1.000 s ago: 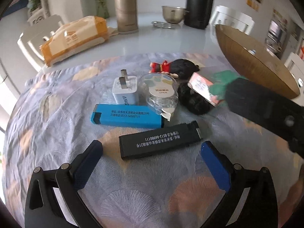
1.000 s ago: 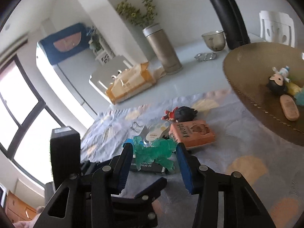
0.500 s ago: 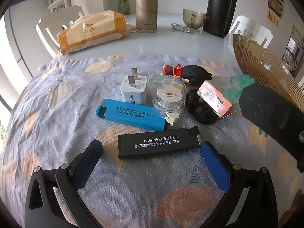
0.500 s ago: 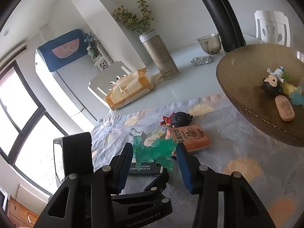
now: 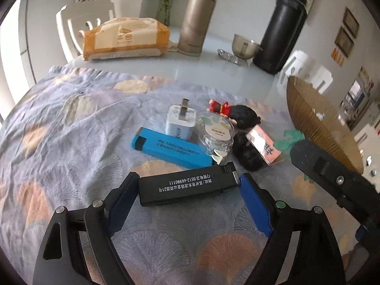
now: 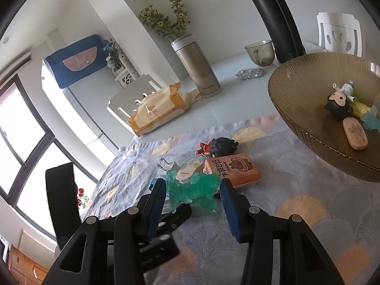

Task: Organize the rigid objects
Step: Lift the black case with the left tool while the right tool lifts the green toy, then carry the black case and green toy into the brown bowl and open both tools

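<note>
From the left wrist view, the left tool (image 5: pixel 188 185) sits low over the patterned cloth (image 5: pixel 59 142) on the table (image 5: pixel 213 68). Its jaws have just been closing, and the black lighter (image 5: pixel 187 184) lies flat on the cloth between them. The pads stand right at its two ends; whether they press on it yet I cannot tell. Just behind it lies a blue lighter (image 5: pixel 171 147), and behind that a white charger plug (image 5: pixel 179 124) and a clear round case (image 5: pixel 215 133), all crowded together. To the right of these are a dark-haired doll (image 5: pixel 237 115), a black lump (image 5: pixel 247 155) and a pink box (image 5: pixel 263 147) leaning on it. The body of the other tool crosses the right side in front of the brown bowl (image 5: pixel 315 123). At the far edge of the table stand a tissue pack (image 5: pixel 125 39), a gold flask (image 5: pixel 197 21), a metal cup (image 5: pixel 244 46) and a black flask (image 5: pixel 282 28).

From the right wrist view, the right tool (image 6: pixel 193 193) is closed on a green translucent figure (image 6: pixel 192 191), held clear above the cloth. The figure hides part of the pile beyond it; the pink box (image 6: pixel 234 169), the doll (image 6: pixel 219 146) and the round case (image 6: pixel 190 166) show past it. The brown bowl (image 6: pixel 301 90) sits to the right, near the pile, with a small dark figurine (image 6: pixel 337 103), a pink oval piece (image 6: pixel 355 136) and other bits inside.
</note>
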A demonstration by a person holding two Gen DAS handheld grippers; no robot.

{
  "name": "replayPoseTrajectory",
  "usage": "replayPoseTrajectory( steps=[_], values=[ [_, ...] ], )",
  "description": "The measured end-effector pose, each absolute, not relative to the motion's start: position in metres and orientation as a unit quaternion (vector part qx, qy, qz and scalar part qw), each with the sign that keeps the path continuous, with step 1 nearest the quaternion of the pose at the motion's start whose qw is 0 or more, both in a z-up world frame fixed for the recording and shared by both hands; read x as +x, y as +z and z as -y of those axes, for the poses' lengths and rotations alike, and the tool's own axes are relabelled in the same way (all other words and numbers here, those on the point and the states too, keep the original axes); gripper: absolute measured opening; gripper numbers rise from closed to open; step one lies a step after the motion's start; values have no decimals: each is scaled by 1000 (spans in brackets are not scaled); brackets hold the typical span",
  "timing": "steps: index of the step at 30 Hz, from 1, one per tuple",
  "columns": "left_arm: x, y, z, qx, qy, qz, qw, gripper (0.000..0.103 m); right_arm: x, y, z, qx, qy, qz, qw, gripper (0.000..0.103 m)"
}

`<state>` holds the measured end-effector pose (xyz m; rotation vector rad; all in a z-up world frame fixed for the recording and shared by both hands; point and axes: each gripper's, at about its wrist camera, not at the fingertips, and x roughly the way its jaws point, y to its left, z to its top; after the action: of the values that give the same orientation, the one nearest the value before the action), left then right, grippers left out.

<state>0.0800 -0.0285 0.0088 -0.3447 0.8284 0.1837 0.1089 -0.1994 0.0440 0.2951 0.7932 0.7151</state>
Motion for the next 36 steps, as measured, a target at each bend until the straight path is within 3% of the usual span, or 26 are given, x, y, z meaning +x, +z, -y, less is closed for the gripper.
replayPoseTrajectory(
  steps=[11, 36],
  values=[
    [71, 15, 24, -179, 100, -376, 904, 84, 110, 49, 207, 148, 338, -363, 856, 46],
    [88, 81, 41, -120, 69, -298, 944, 84, 122, 78, 285, 249, 297, -305, 870, 46]
  ],
)
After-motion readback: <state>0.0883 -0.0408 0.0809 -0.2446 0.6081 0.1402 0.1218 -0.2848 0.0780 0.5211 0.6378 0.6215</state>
